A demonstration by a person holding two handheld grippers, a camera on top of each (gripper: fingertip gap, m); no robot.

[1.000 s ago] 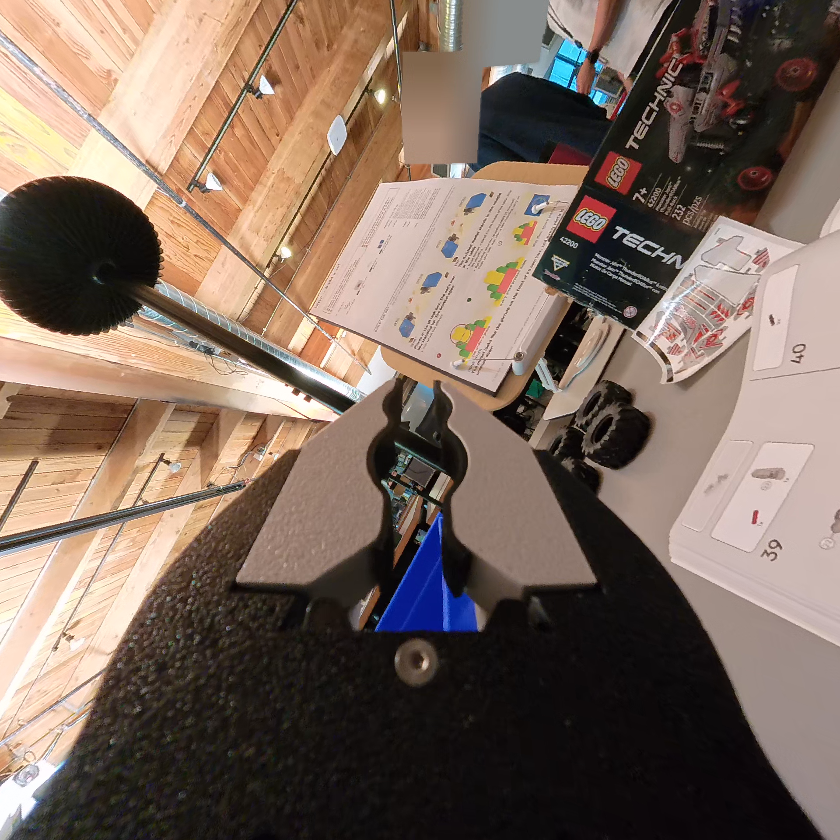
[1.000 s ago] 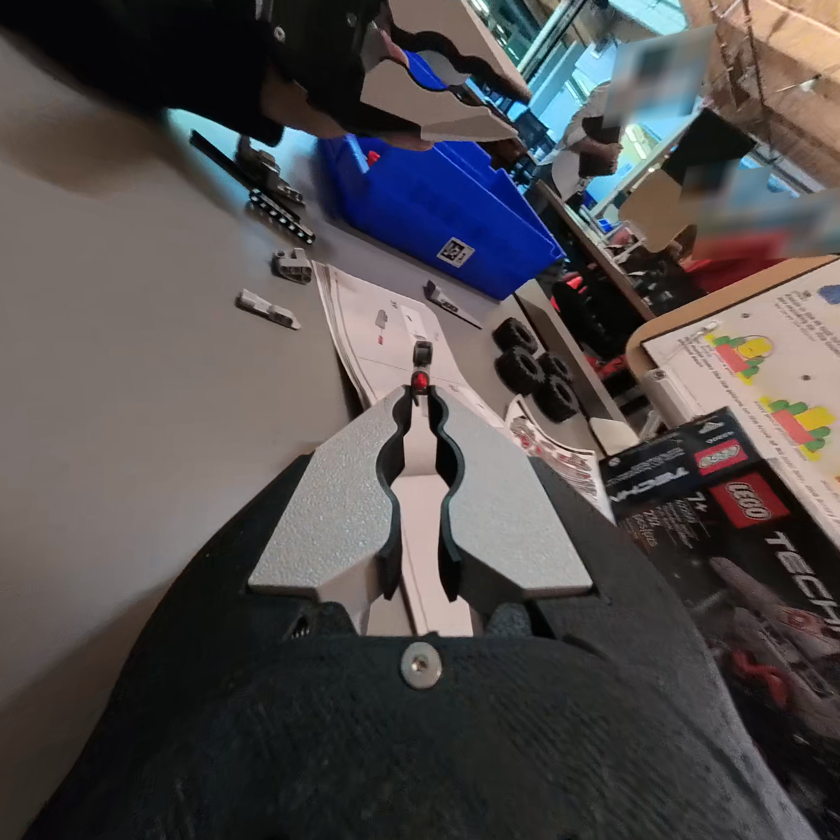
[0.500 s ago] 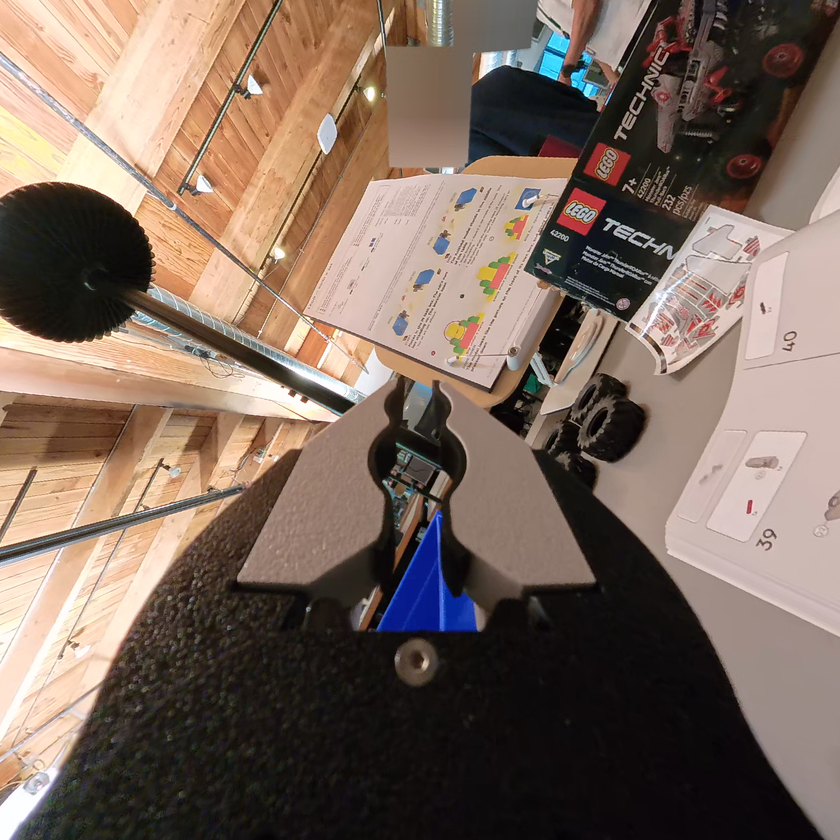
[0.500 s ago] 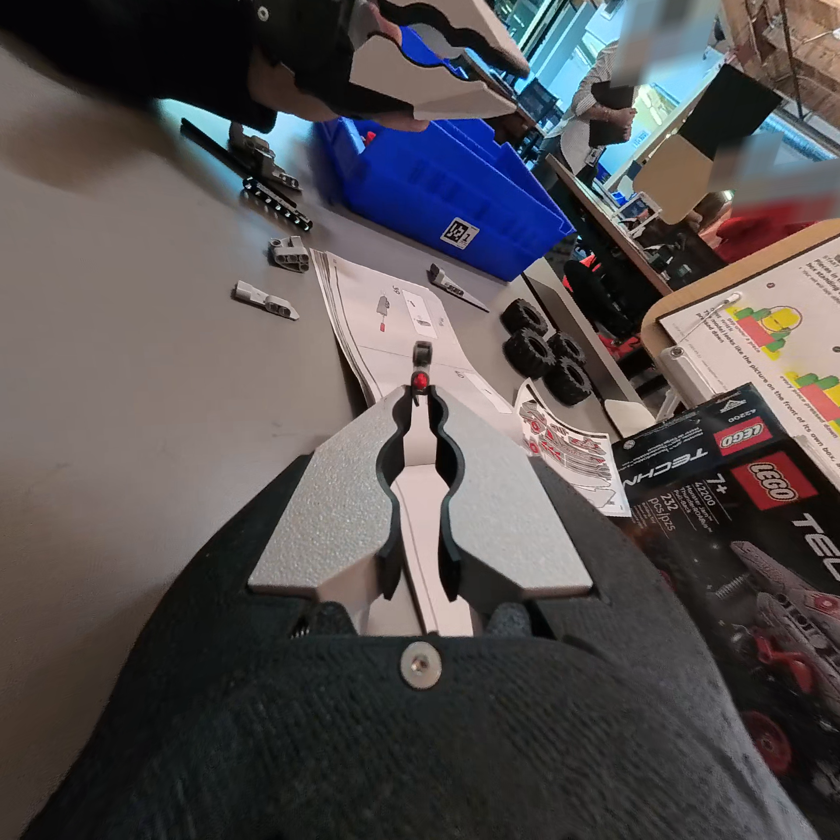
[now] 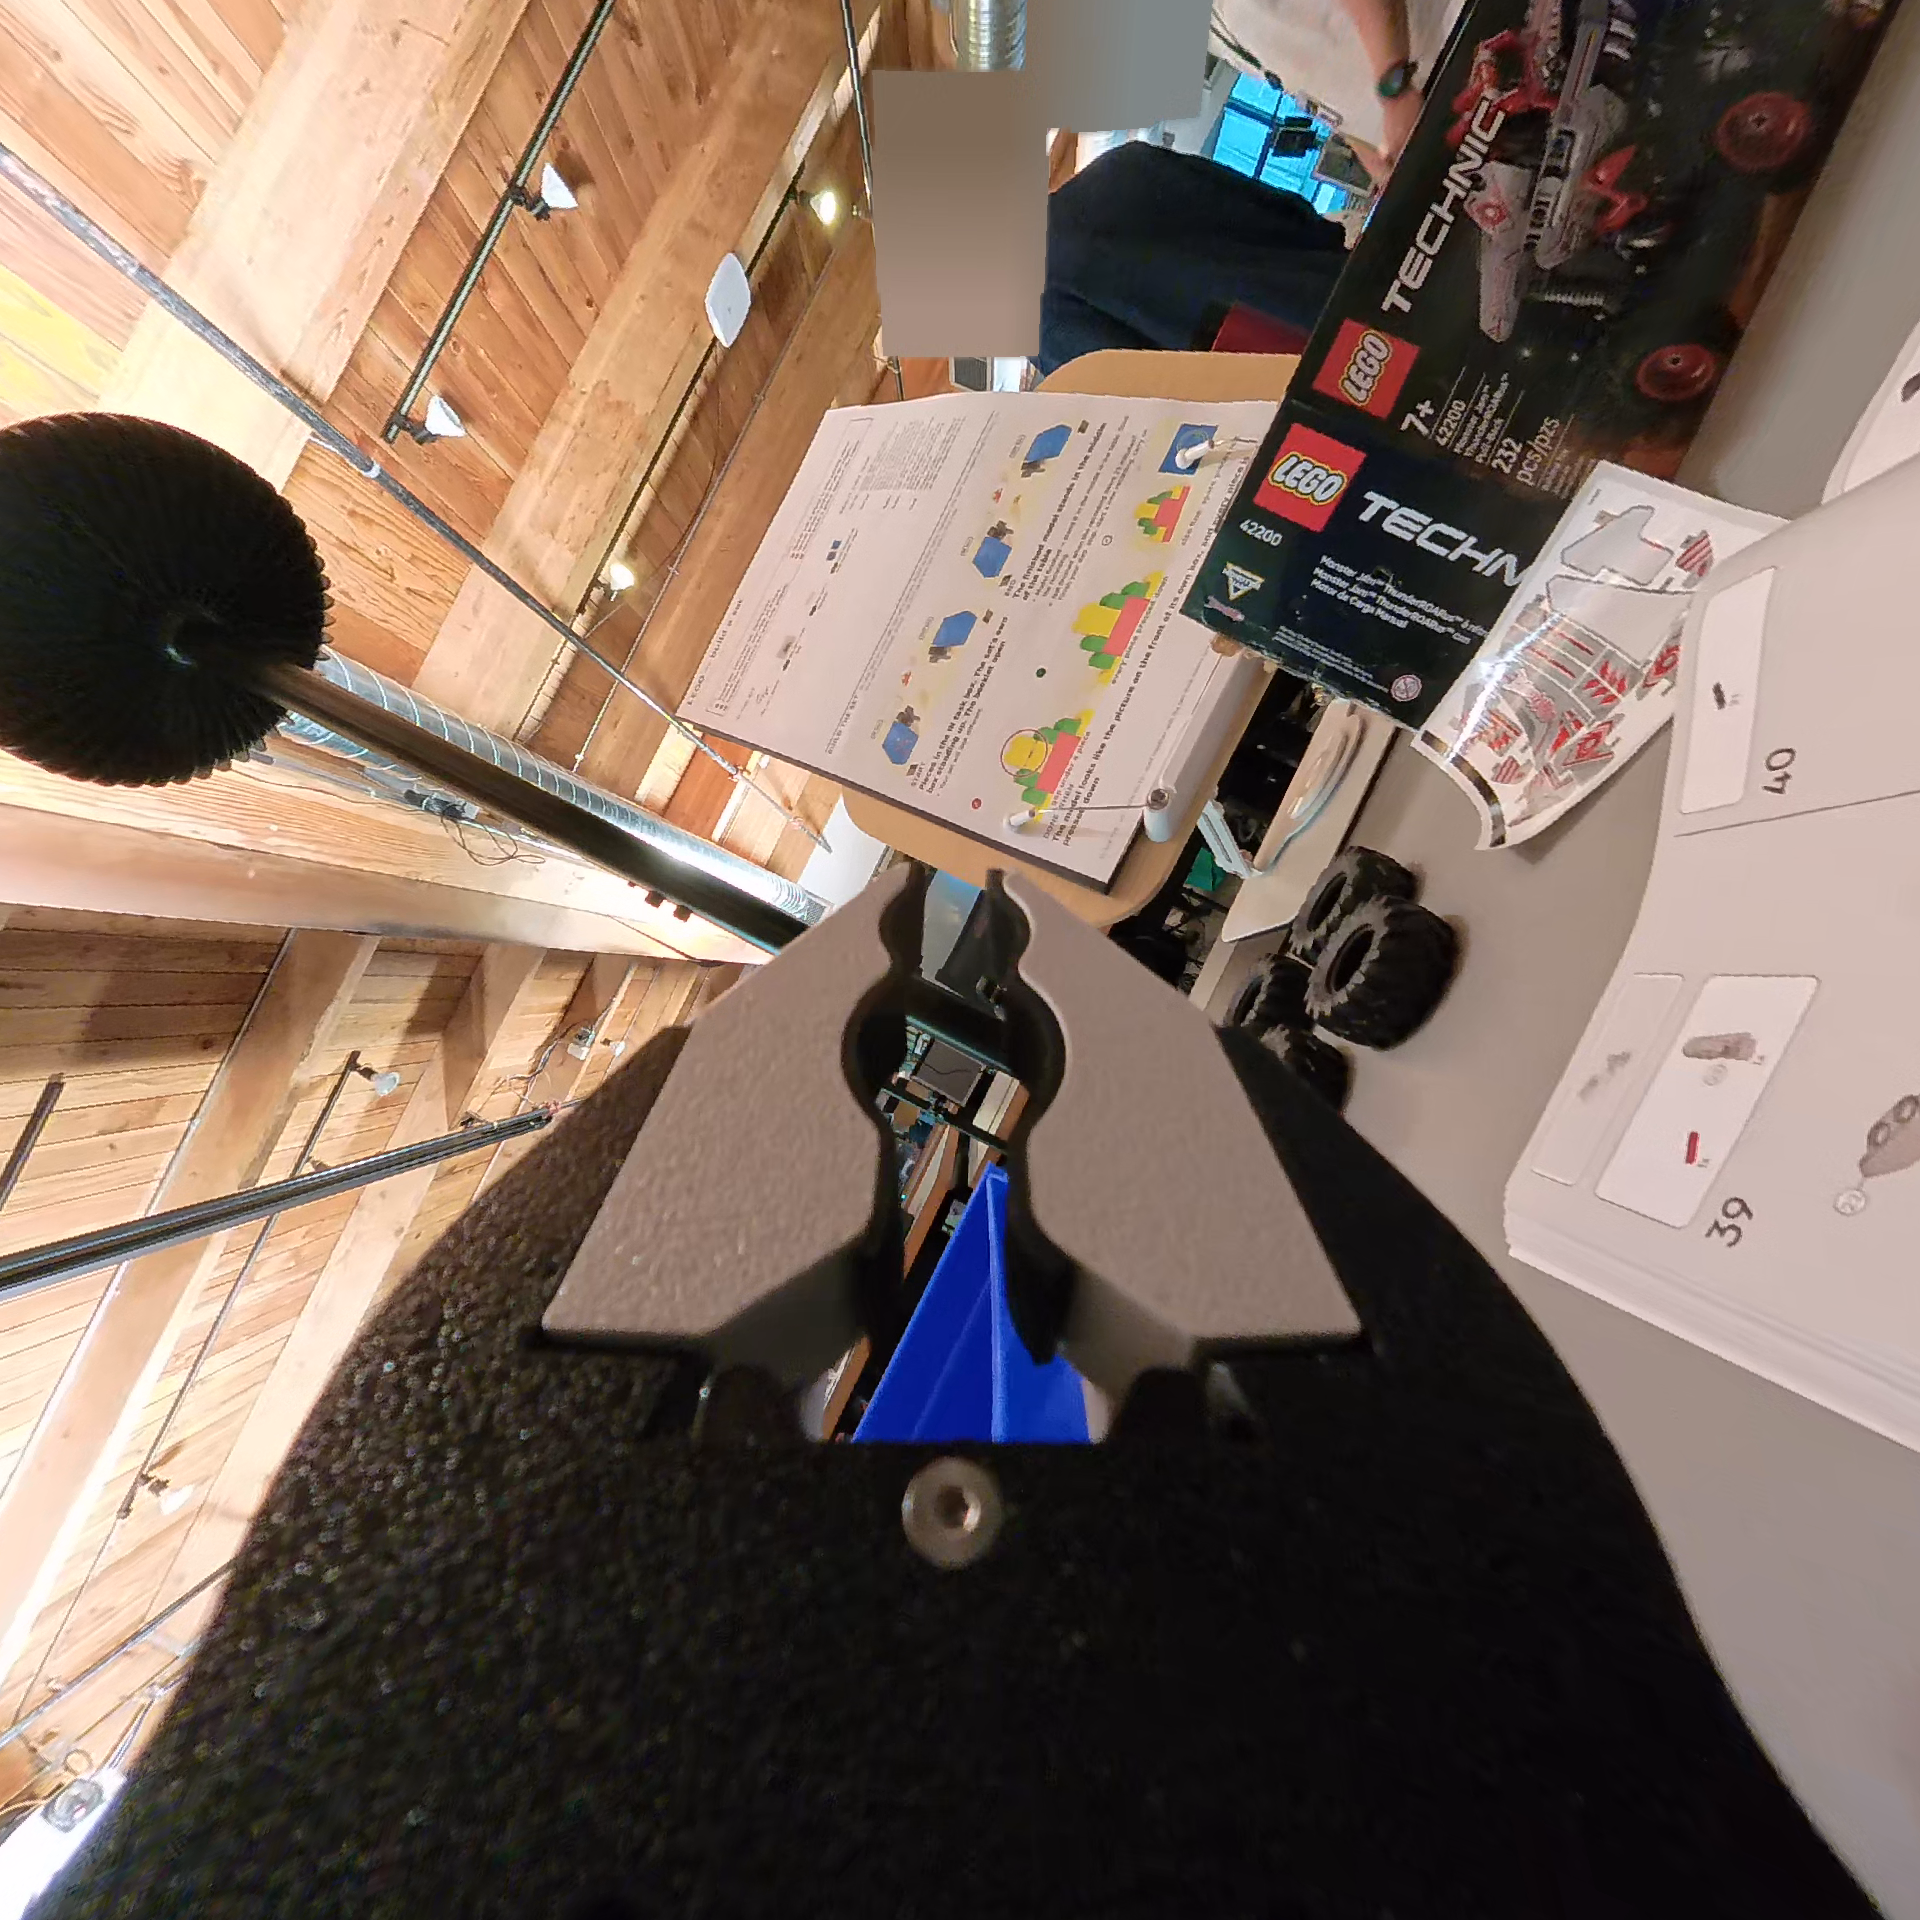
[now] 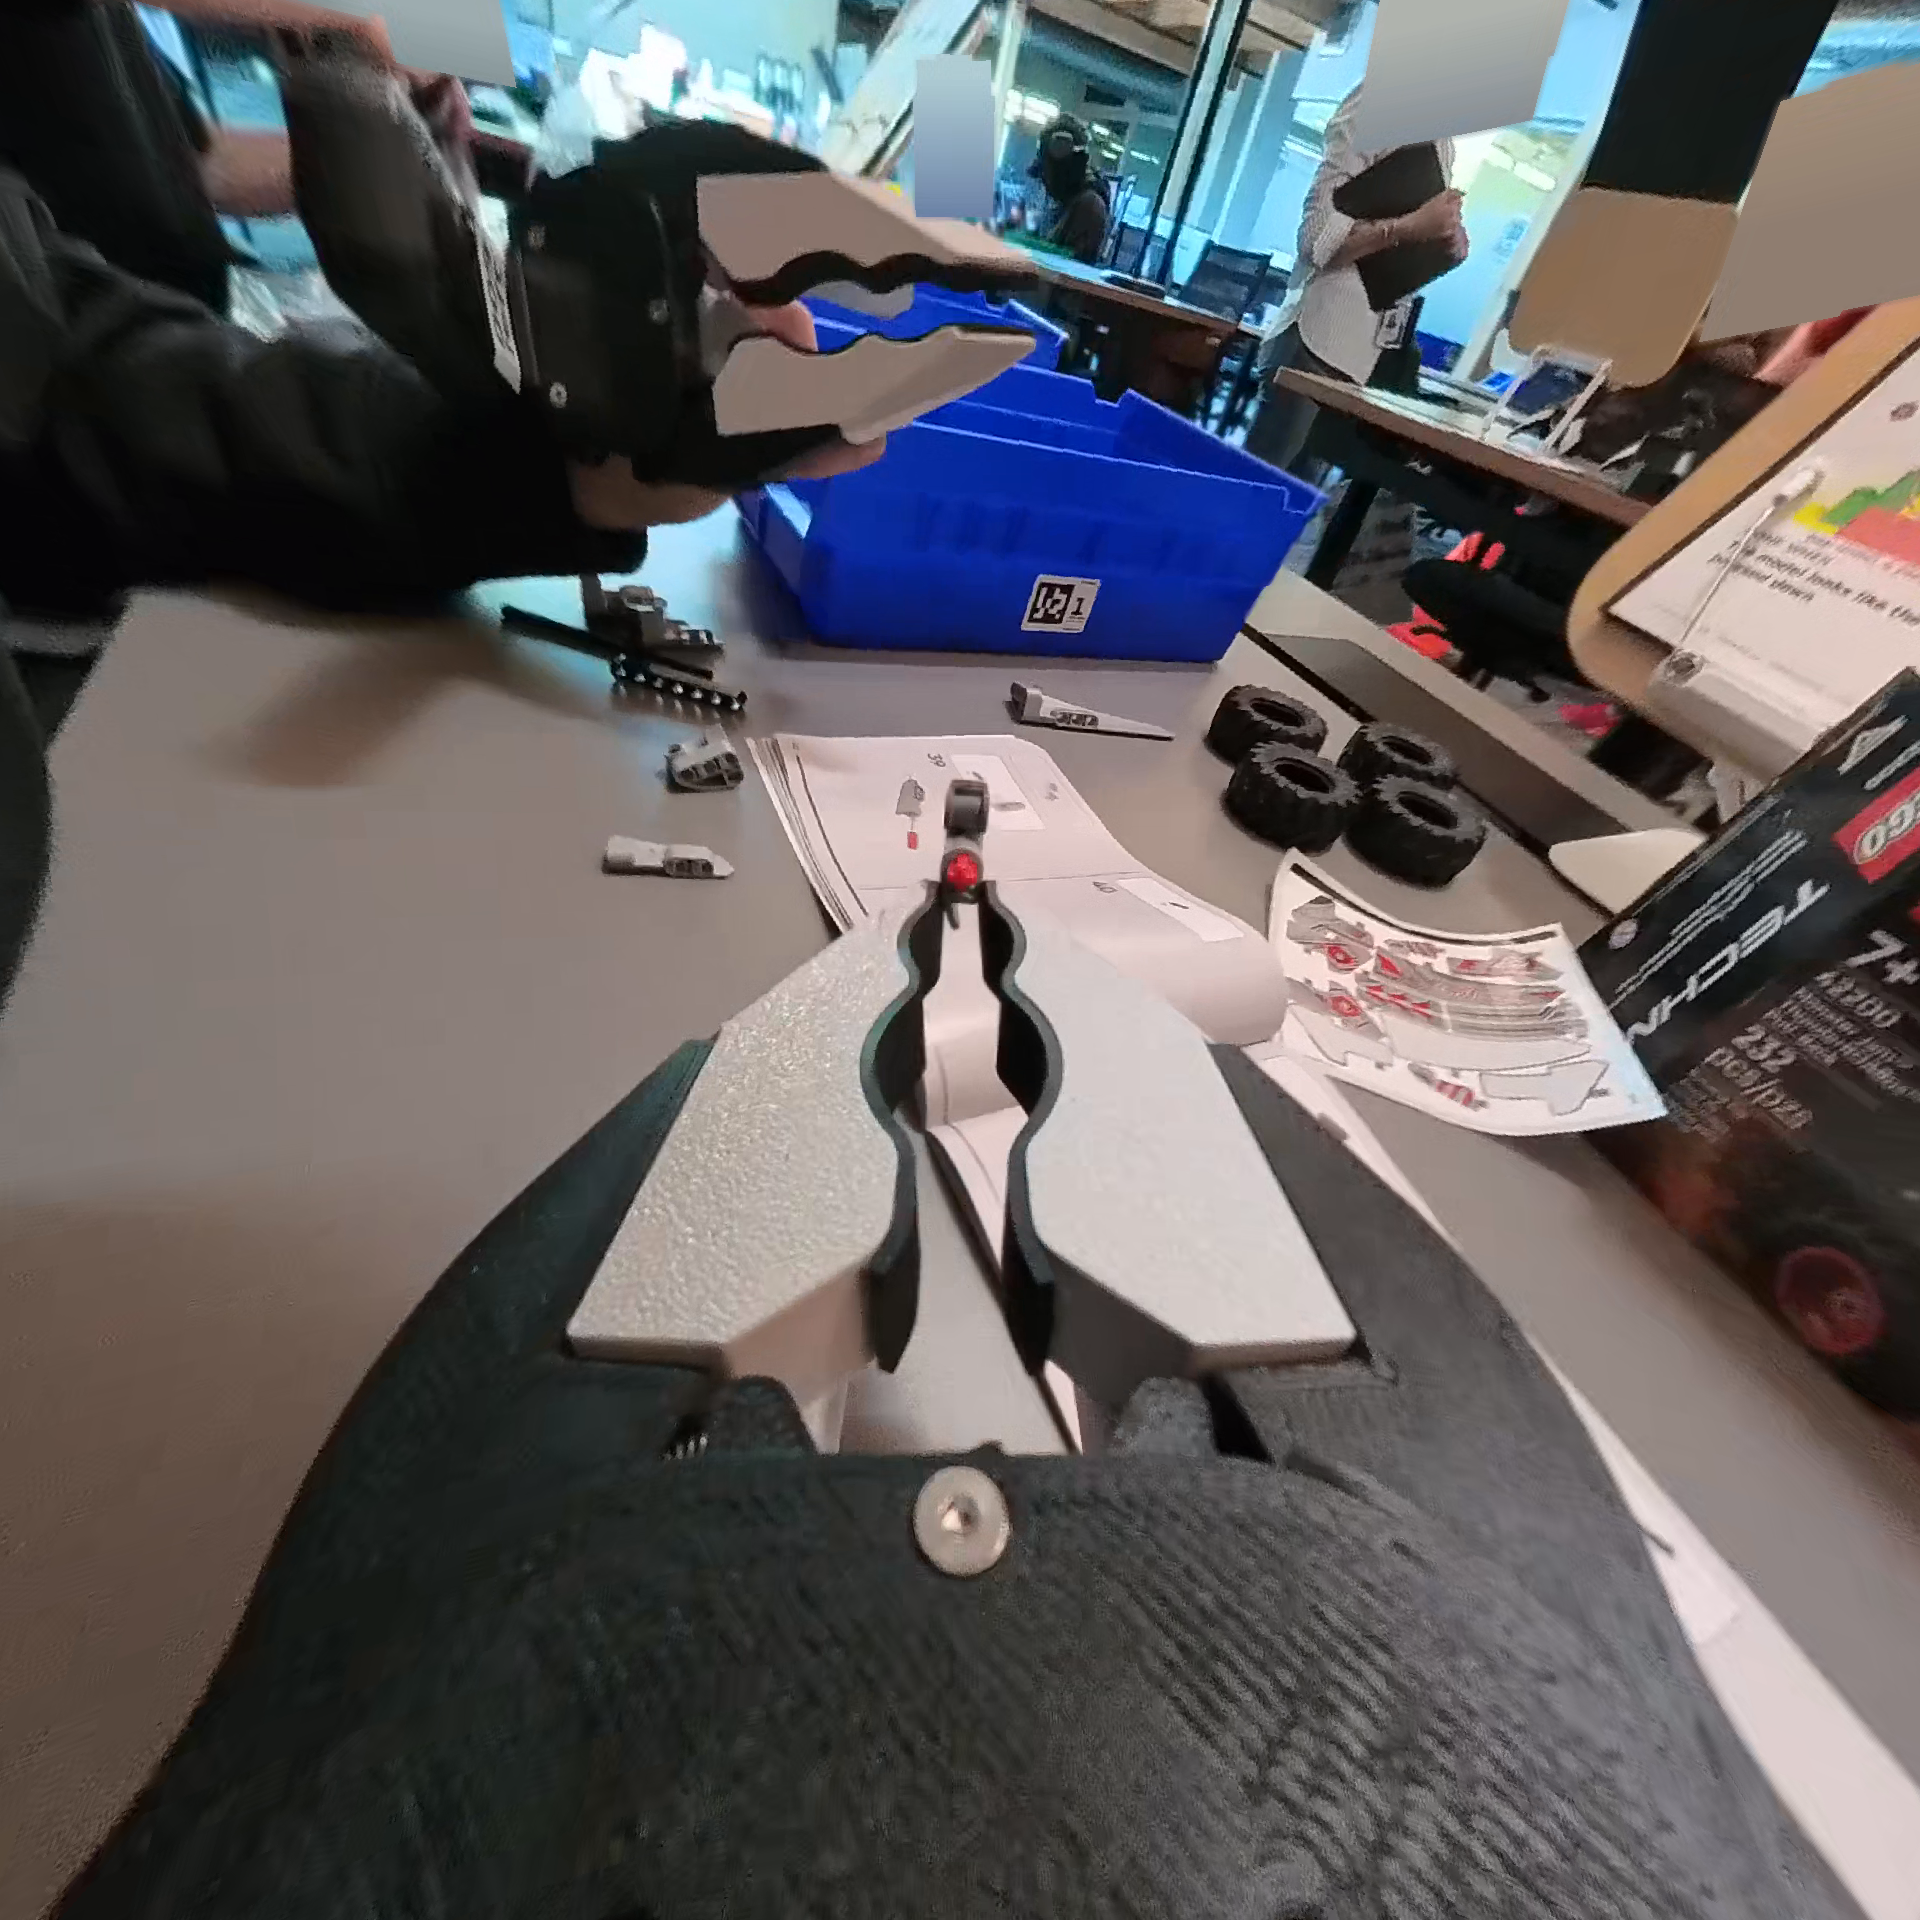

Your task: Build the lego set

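Note:
My right gripper (image 6: 961, 902) is shut on a small lego piece (image 6: 963, 831), a dark connector with a red pin, held above the open instruction booklet (image 6: 831, 810). My left gripper (image 5: 954, 883) is raised above the table, tilted up toward the ceiling, jaws slightly apart and empty. It also shows in the right wrist view (image 6: 1023, 301), above the blue bin (image 6: 1039, 520). A dark part-built assembly (image 6: 665, 655) and loose grey pieces (image 6: 665, 857) lie on the grey table (image 6: 364, 935).
Several black tires (image 6: 1340, 800) sit right of the booklet. A sticker sheet (image 6: 1455, 997) and the lego box (image 6: 1787, 987) lie at the right. A grey wedge piece (image 6: 1081, 717) lies before the bin. A stand with a printed sheet (image 5: 987, 623) is behind the table. Spacing between my two grippers at the tips: around 20 cm. To reach the dark part-built assembly (image 6: 665, 655) in a straight line is about 20 cm for my left fingers, about 25 cm for my right.
The right wrist view has rolled to level and swung slightly, with the small piece still in the jaws. The left gripper has stayed raised over the bin, shifting only slightly.

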